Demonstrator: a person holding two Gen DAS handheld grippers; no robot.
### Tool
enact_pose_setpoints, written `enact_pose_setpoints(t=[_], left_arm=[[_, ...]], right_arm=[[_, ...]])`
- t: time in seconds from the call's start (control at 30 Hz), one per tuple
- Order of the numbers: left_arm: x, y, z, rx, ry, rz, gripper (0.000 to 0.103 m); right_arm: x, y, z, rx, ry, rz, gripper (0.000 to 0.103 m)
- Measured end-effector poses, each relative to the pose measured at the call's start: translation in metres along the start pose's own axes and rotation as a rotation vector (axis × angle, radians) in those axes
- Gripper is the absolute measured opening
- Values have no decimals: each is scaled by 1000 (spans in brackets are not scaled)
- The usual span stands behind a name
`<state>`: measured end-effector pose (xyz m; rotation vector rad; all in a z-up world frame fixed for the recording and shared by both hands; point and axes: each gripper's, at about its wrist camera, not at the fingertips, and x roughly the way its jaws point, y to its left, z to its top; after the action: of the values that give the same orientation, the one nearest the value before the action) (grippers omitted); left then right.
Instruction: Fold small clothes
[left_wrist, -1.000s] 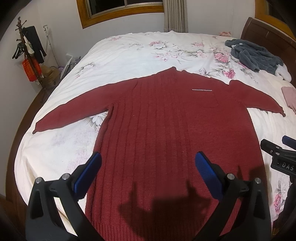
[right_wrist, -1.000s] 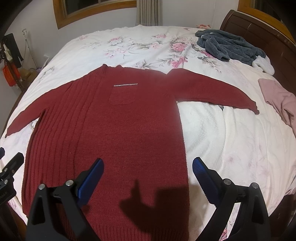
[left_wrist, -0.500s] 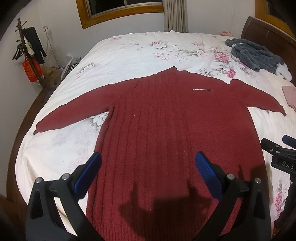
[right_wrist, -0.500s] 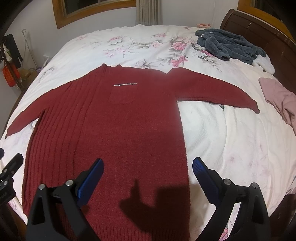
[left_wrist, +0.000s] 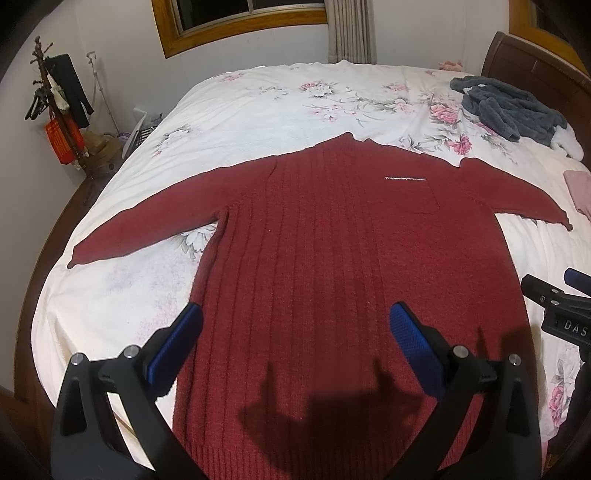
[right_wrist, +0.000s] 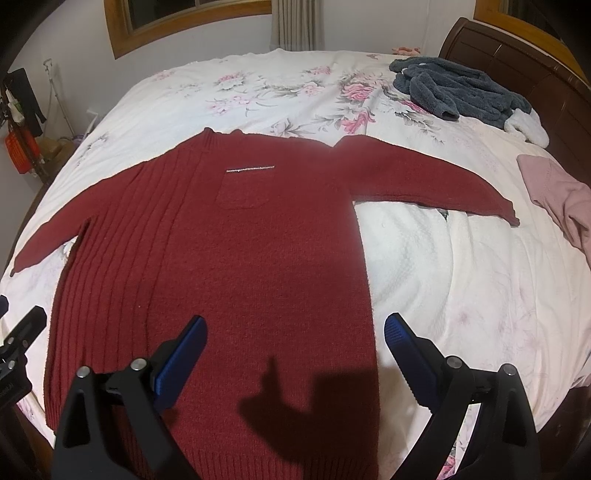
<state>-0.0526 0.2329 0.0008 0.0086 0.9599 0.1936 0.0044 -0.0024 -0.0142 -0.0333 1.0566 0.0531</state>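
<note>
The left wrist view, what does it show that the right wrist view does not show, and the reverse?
Only the left wrist view shows the whole coat stand beside the bed; the right one catches just its edge. Only the right wrist view shows most of the pink garment. Both share the red sweater spread flat with sleeves out, the grey fleece garment, the floral bedspread, and open jaws above the hem.

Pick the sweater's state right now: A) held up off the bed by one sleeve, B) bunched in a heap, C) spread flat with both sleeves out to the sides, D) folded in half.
C: the red sweater lies flat on the bed with both sleeves stretched out sideways, and both the left gripper and the right gripper have their jaws apart, holding nothing.
</note>
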Motion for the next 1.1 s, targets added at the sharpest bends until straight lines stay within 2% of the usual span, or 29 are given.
enact_pose_setpoints(t=[0.6,0.8,0.93,1.1], left_arm=[[3,-2,-1,-4,12,6,100],[19,-8,1,-8,32,0,100],[38,-18,14,-10,41,-49,100],[64,-47,50,12,7,-45,100]], right_arm=[[2,0,0,2,0,0,97],[9,-8,2,-1,-17,-17,97],[19,-46,17,74,-30,3,97],[39,-115,55,132,-31,-106,97]])
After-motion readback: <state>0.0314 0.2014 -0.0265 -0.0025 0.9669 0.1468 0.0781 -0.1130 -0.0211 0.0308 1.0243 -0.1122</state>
